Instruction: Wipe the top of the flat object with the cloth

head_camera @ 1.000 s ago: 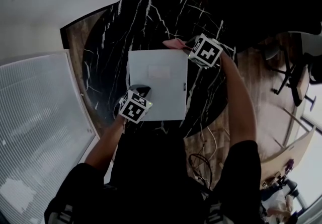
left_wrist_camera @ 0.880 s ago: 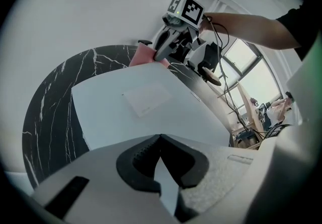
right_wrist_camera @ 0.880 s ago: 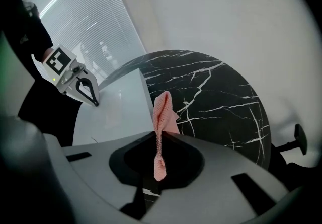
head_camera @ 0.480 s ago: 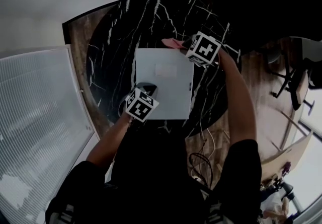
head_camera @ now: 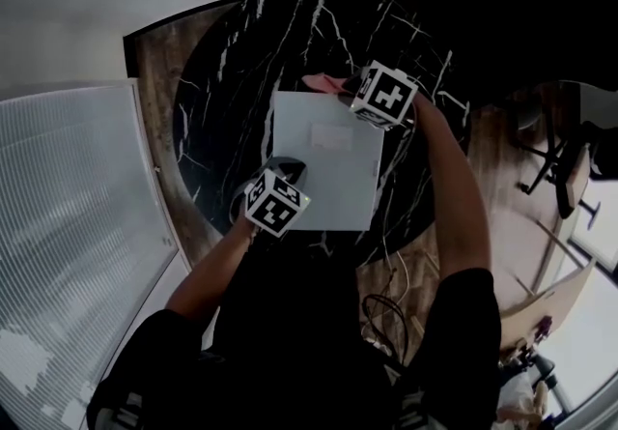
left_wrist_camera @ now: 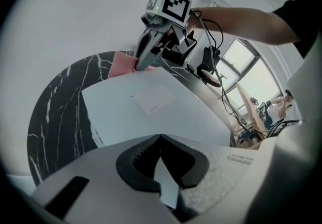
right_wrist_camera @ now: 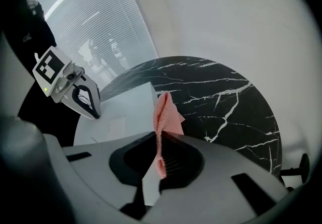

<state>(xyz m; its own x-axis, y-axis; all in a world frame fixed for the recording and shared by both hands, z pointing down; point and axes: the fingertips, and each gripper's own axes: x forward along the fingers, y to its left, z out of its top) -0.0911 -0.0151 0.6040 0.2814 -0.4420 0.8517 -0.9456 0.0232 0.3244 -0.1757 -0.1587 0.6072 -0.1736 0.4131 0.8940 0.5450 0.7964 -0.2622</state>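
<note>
A round black table with white lines in it fills the middle of the head view. On it lies the flat object, a white square thing with a small pale label on its top. It sits a bit toward 3 o'clock from the middle of the table.

The left gripper is at the 7 o'clock corner of the flat object. Its own view shows the two dark jaws pressed together at the tips, with nothing between them. The tips are down low at the white top, but I cannot tell if they touch it.

The right gripper is at the 1 o'clock corner of the flat object. Its jaws are squeezed tight on the cloth — a thin pink one with tiny dots. The cloth sticks out past the jaws toward 11 o'clock, over the far edge of the white top and the black table next to it. I cannot tell if it rests on the top yet.

The two grippers are well apart, at opposite corners of the flat object.

White window blinds are at 9 o'clock, and a dark chair stands on the wood floor at 3 o'clock.
</note>
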